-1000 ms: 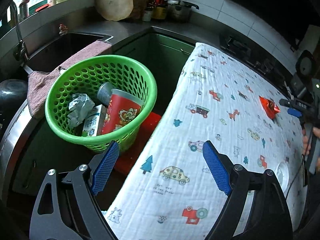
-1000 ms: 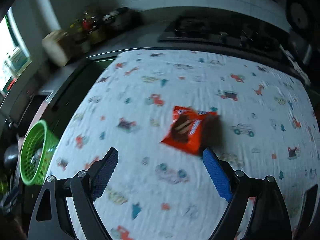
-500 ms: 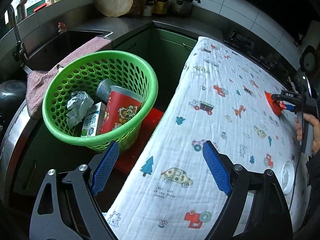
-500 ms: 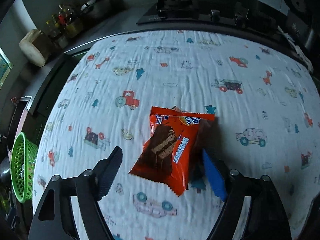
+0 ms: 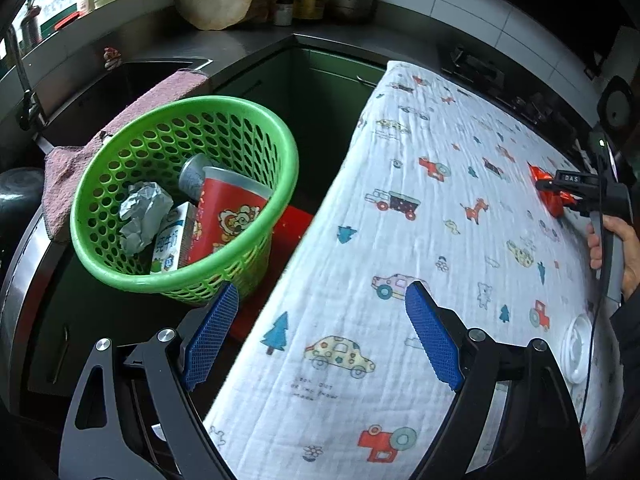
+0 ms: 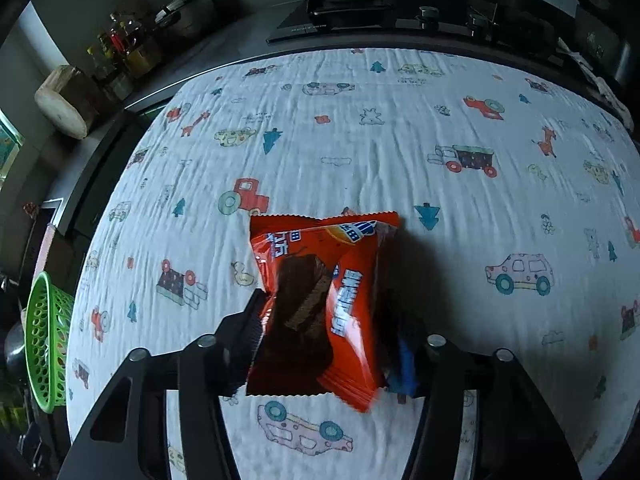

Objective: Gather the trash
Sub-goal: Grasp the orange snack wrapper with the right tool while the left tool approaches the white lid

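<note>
My right gripper [image 6: 320, 336] sits bottom centre of the right wrist view, jaws just closing in on the orange snack wrapper [image 6: 320, 304], which is pinched between them across its lower half; the foil buckles where the left jaw meets it, so I read this as a grip on it. I judge the wrapper very light, thin, crinkly and slick: it will crumple, not resist, and could slide out if held only by an edge. Best hold is across the middle, where the film bunches, away from the serrated seal strip at its top. It lies on the white printed cloth [image 6: 360, 140], a soft, wrinkled quilted weave with cars and trees, which could snag on a pad. My left gripper [image 5: 320, 336], bottom centre of the left wrist view, stands wide apart and holds nothing, its blue ribbed pads [image 5: 210, 344] over the cloth edge. Mid left of that view is the green basket [image 5: 280, 152], rigid perforated plastic, round, tilted, already holding a red paper cup [image 5: 228, 220], a crumpled foil ball [image 5: 144, 208] and a small carton [image 5: 170, 240]. Wrapper goes there, I'd say.
</note>
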Demonstrator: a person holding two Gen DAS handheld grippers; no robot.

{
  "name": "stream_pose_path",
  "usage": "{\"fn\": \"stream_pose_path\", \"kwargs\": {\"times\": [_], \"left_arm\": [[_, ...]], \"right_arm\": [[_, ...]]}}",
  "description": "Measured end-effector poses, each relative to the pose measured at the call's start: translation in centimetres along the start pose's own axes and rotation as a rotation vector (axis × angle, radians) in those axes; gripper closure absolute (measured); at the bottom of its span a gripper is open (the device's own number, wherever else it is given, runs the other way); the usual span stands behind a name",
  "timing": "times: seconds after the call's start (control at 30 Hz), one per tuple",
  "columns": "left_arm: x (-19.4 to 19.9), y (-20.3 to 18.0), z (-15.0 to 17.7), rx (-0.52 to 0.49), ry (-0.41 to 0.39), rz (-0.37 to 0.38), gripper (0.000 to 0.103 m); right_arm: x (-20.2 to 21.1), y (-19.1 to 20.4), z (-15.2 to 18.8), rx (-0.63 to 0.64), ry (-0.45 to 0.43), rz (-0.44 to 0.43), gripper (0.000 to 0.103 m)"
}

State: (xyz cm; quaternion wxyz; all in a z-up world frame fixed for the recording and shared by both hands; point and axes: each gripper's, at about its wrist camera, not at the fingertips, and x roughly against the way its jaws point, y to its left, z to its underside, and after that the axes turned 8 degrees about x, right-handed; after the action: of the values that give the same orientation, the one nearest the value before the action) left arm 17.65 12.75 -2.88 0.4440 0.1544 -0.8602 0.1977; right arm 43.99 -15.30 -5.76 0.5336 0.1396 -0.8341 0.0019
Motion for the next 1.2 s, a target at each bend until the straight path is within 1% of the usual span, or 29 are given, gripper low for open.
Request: {"fn": "stream_pose_path", "kwargs": {"times": [0.23,0.3,0.6,0.93,1.07,1.13,1.2], "left_arm": [[0.4,-1.5,0.5,-0.026,0.004,0.025,0.018],[0.6,-2.2,0.8,-0.038,0.007,0.042,0.018],[2.1,-6.3,2.8,-0.117,0.006,0.107,0.018],[3.0,-12.6,7.1,-0.261,0.032,0.186,0.018],[2.9,-15.5,9.2,-0.319,0.065,0.246,0.018],[2.8,-17.1,10.4,-0.363,0.088,0.282,0.018],[2.7,-18.5,11.4,-0.394,0.099,0.303,0.018]], "right_arm": [[1.9,0.4,1.3,0.019,-0.024,-0.03,0.055],[2.5,0.4,1.8,0.024,-0.03,-0.04,0.055],[7.2,-0.3,5.9,0.068,-0.069,-0.062,0.055],[12.9,-2.3,11.1,0.124,-0.113,-0.064,0.055],[14.6,-3.2,12.9,0.142,-0.127,-0.067,0.055],[15.5,-3.8,13.8,0.151,-0.135,-0.068,0.055],[16.4,-4.4,14.9,0.158,-0.143,-0.067,0.055]]}}
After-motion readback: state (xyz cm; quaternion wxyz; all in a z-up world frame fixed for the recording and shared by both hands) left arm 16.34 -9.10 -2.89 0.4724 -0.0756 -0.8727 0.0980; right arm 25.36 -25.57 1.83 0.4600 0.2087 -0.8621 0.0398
